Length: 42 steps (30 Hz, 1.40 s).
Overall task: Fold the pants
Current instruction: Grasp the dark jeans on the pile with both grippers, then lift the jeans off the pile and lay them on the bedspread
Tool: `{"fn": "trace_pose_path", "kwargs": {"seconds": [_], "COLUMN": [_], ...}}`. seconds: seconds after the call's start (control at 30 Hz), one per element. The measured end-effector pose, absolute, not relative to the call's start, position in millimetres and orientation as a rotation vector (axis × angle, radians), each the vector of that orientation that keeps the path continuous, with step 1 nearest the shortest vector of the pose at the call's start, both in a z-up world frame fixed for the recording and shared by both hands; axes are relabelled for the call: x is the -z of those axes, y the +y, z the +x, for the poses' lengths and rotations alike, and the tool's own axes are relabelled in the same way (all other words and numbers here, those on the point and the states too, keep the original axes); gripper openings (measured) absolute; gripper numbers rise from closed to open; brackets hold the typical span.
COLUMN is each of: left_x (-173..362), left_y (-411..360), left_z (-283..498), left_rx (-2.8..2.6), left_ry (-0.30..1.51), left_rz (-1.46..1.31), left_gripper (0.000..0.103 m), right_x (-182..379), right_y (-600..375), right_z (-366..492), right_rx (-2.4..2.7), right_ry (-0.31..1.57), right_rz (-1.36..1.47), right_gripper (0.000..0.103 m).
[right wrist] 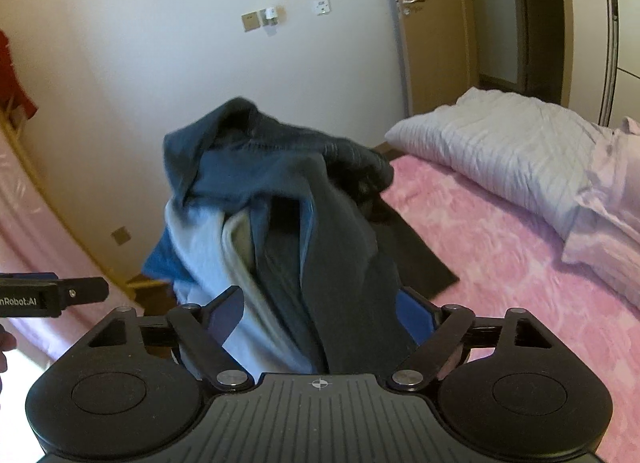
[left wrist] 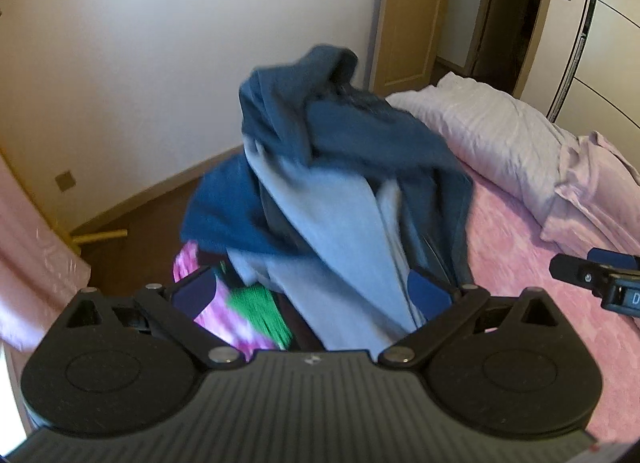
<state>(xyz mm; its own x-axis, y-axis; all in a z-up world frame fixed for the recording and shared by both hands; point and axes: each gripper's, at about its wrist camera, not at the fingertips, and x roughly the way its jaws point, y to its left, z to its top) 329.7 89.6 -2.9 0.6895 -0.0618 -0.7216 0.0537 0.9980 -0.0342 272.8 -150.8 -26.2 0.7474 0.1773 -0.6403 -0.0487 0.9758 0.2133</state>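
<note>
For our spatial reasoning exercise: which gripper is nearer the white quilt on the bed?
Right. The white quilt lies ahead and rightward of the right gripper; the left gripper is on its far side, away from the quilt.

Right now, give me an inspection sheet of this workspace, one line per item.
Surface: pink bedspread, bare where visible.
Job's things: blue pants bunched and airborne, blurred, draped between both grippers' wide jaws.
Clutter: pale quilt heaped on the bed; flat dark cloth on the bedspread; pink-green fabric under the pants.
Grippers: left gripper and right gripper, grip unclear.
Cables: nothing seen.
Surroundings: white wall, wooden door.
</note>
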Motion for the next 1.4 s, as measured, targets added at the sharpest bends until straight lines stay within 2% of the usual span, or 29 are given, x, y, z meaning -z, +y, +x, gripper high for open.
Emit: {"fn": "trace_pose_path", "kwargs": {"seconds": [0.33,0.43,0.53,0.6,0.67,0.73,0.77,0.8,0.83,0.87,0.9,0.93,1.0,1.1,1.4], "left_x": [6,14,22,27,31,37,39,39,38,35,32,28,19,2,-53], "left_y": [114,112,109,105,103,100,100,100,100,100,100,99,96,82,-19], "left_z": [478,515,543,561,571,581,584,586,586,585,584,581,575,562,478], "left_rx": [0.141,0.153,0.158,0.169,0.176,0.188,0.196,0.214,0.230,0.238,0.240,0.251,0.282,0.339,0.655], "left_ry": [0.795,0.795,0.798,0.804,0.805,0.816,0.818,0.814,0.809,0.792,0.774,0.752,0.720,0.665,0.489], "left_rz": [0.044,0.073,0.085,0.092,0.102,0.111,0.105,0.091,0.080,0.072,0.080,0.089,0.077,0.089,0.178], "left_gripper": [0.099,0.099,0.099,0.098,0.094,0.086,0.077,0.059,0.052,0.036,0.026,0.023,0.017,0.013,0.011], "right_x": [51,68,81,84,84,80,78,76,74,72,69,67,64,54,0], "right_y": [-118,-114,-114,-117,-122,-127,-131,-135,-139,-141,-141,-144,-152,-169,-236], "right_z": [391,416,432,439,442,441,440,439,437,434,432,428,419,402,275], "right_rx": [-0.069,-0.058,-0.081,-0.136,-0.171,-0.161,-0.162,-0.170,-0.177,-0.177,-0.176,-0.172,-0.149,-0.093,0.158], "right_ry": [0.709,0.737,0.759,0.758,0.745,0.724,0.719,0.713,0.707,0.703,0.696,0.684,0.653,0.590,0.301], "right_rz": [0.149,0.141,0.158,0.185,0.229,0.240,0.260,0.288,0.307,0.314,0.316,0.324,0.354,0.393,0.475], "right_gripper": [0.078,0.072,0.055,0.021,0.006,0.005,0.004,0.004,0.004,0.004,0.004,0.004,0.004,0.004,0.003]}}
